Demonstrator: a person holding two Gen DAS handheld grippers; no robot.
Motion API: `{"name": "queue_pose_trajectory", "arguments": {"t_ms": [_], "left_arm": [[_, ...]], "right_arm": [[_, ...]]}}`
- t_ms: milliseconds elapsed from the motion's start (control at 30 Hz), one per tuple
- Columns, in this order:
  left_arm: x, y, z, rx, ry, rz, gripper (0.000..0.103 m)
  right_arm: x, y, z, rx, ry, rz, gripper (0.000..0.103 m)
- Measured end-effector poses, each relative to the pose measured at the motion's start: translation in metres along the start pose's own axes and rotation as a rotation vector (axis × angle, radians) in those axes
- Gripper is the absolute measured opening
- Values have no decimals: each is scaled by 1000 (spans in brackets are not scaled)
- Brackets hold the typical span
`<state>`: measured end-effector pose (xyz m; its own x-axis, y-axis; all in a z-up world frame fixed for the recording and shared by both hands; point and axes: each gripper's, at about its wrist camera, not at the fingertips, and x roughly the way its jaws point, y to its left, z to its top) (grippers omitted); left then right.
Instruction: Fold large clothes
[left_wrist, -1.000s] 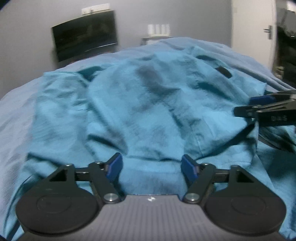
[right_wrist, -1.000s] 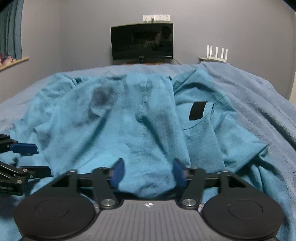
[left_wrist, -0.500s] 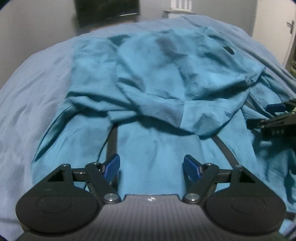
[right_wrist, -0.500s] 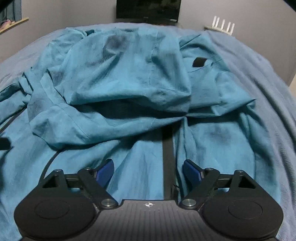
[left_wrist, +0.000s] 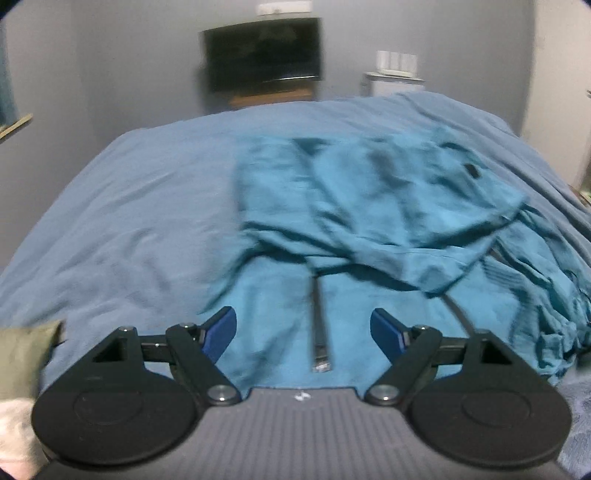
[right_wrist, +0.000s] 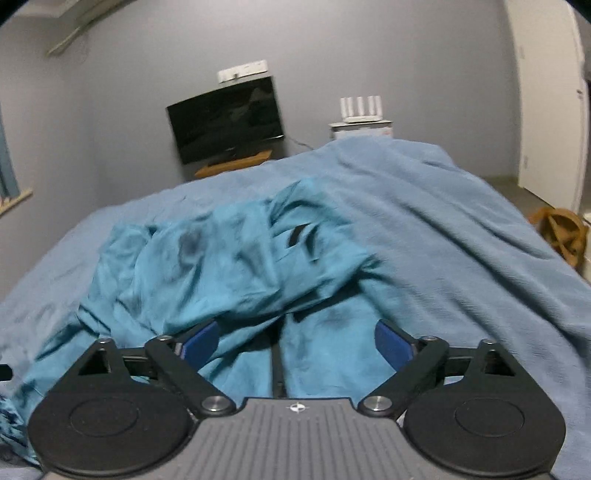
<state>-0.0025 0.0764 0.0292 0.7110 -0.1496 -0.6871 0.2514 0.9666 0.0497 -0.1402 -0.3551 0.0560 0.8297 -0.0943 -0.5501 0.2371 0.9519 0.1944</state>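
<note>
I see my left gripper (left_wrist: 303, 328) spread wide, empty; my right gripper (right_wrist: 295, 341) likewise, over the shirt (left_wrist: 369, 206) on the bed (left_wrist: 140, 206).

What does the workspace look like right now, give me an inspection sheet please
Surface: bed under a blue blanket.
Job's things: teal garment, rumpled, upper part folded over the lower; dark strip down its middle.
Clutter: olive cloth at the left edge.
Grippers: left claw open, empty; right claw open, empty, over the garment.
Cables: a thin wire by the TV.
Surroundings: grey walls, white router, door, brown bag.
</note>
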Motion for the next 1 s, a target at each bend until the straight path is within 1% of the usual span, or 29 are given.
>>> {"name": "queue_pose_trajectory", "arguments": {"t_ms": [67,200,300,367,467,500,567,633,667,733,800,867,933,1000], "left_arm": [[-9,23,0,-43,41,-3,81],[-16,59,-10,-111,130,-15,81],[-8,77,-26,-205,206,-39,81],[1,82,-33,-253,242,-45,81],[11,87,-37,-315,260,-32,81],[14,88,-37,-342,252,-28,81],[19,92,-35,-408,232,-33,81],[30,89,-32,-445,245,-24,81],[37,85,-31,-443,269,-22,81],[52,72,-31,-396,319,-24,81],[60,60,-28,-329,334,4,81],[63,55,-28,-294,346,9,81],[65,57,-30,-289,371,-17,81],[69,60,-34,-301,423,-70,81]], "right_arm": [[-17,-21,3,20,22,-7,94],[-33,-56,-2,25,123,-19,94],[-36,-79,-13,45,200,-31,94],[-33,-90,-21,76,242,-36,94],[-23,-100,-34,128,295,-28,94],[-20,-101,-38,139,305,-17,94],[-14,-99,-42,146,321,-6,94],[-7,-95,-43,143,333,-2,93],[-3,-94,-42,144,340,2,93],[6,-91,-39,155,351,12,93],[15,-89,-35,167,366,20,93],[20,-83,-33,136,369,8,92],[22,-77,-33,93,375,2,92],[25,-74,-34,80,391,5,92]]}}
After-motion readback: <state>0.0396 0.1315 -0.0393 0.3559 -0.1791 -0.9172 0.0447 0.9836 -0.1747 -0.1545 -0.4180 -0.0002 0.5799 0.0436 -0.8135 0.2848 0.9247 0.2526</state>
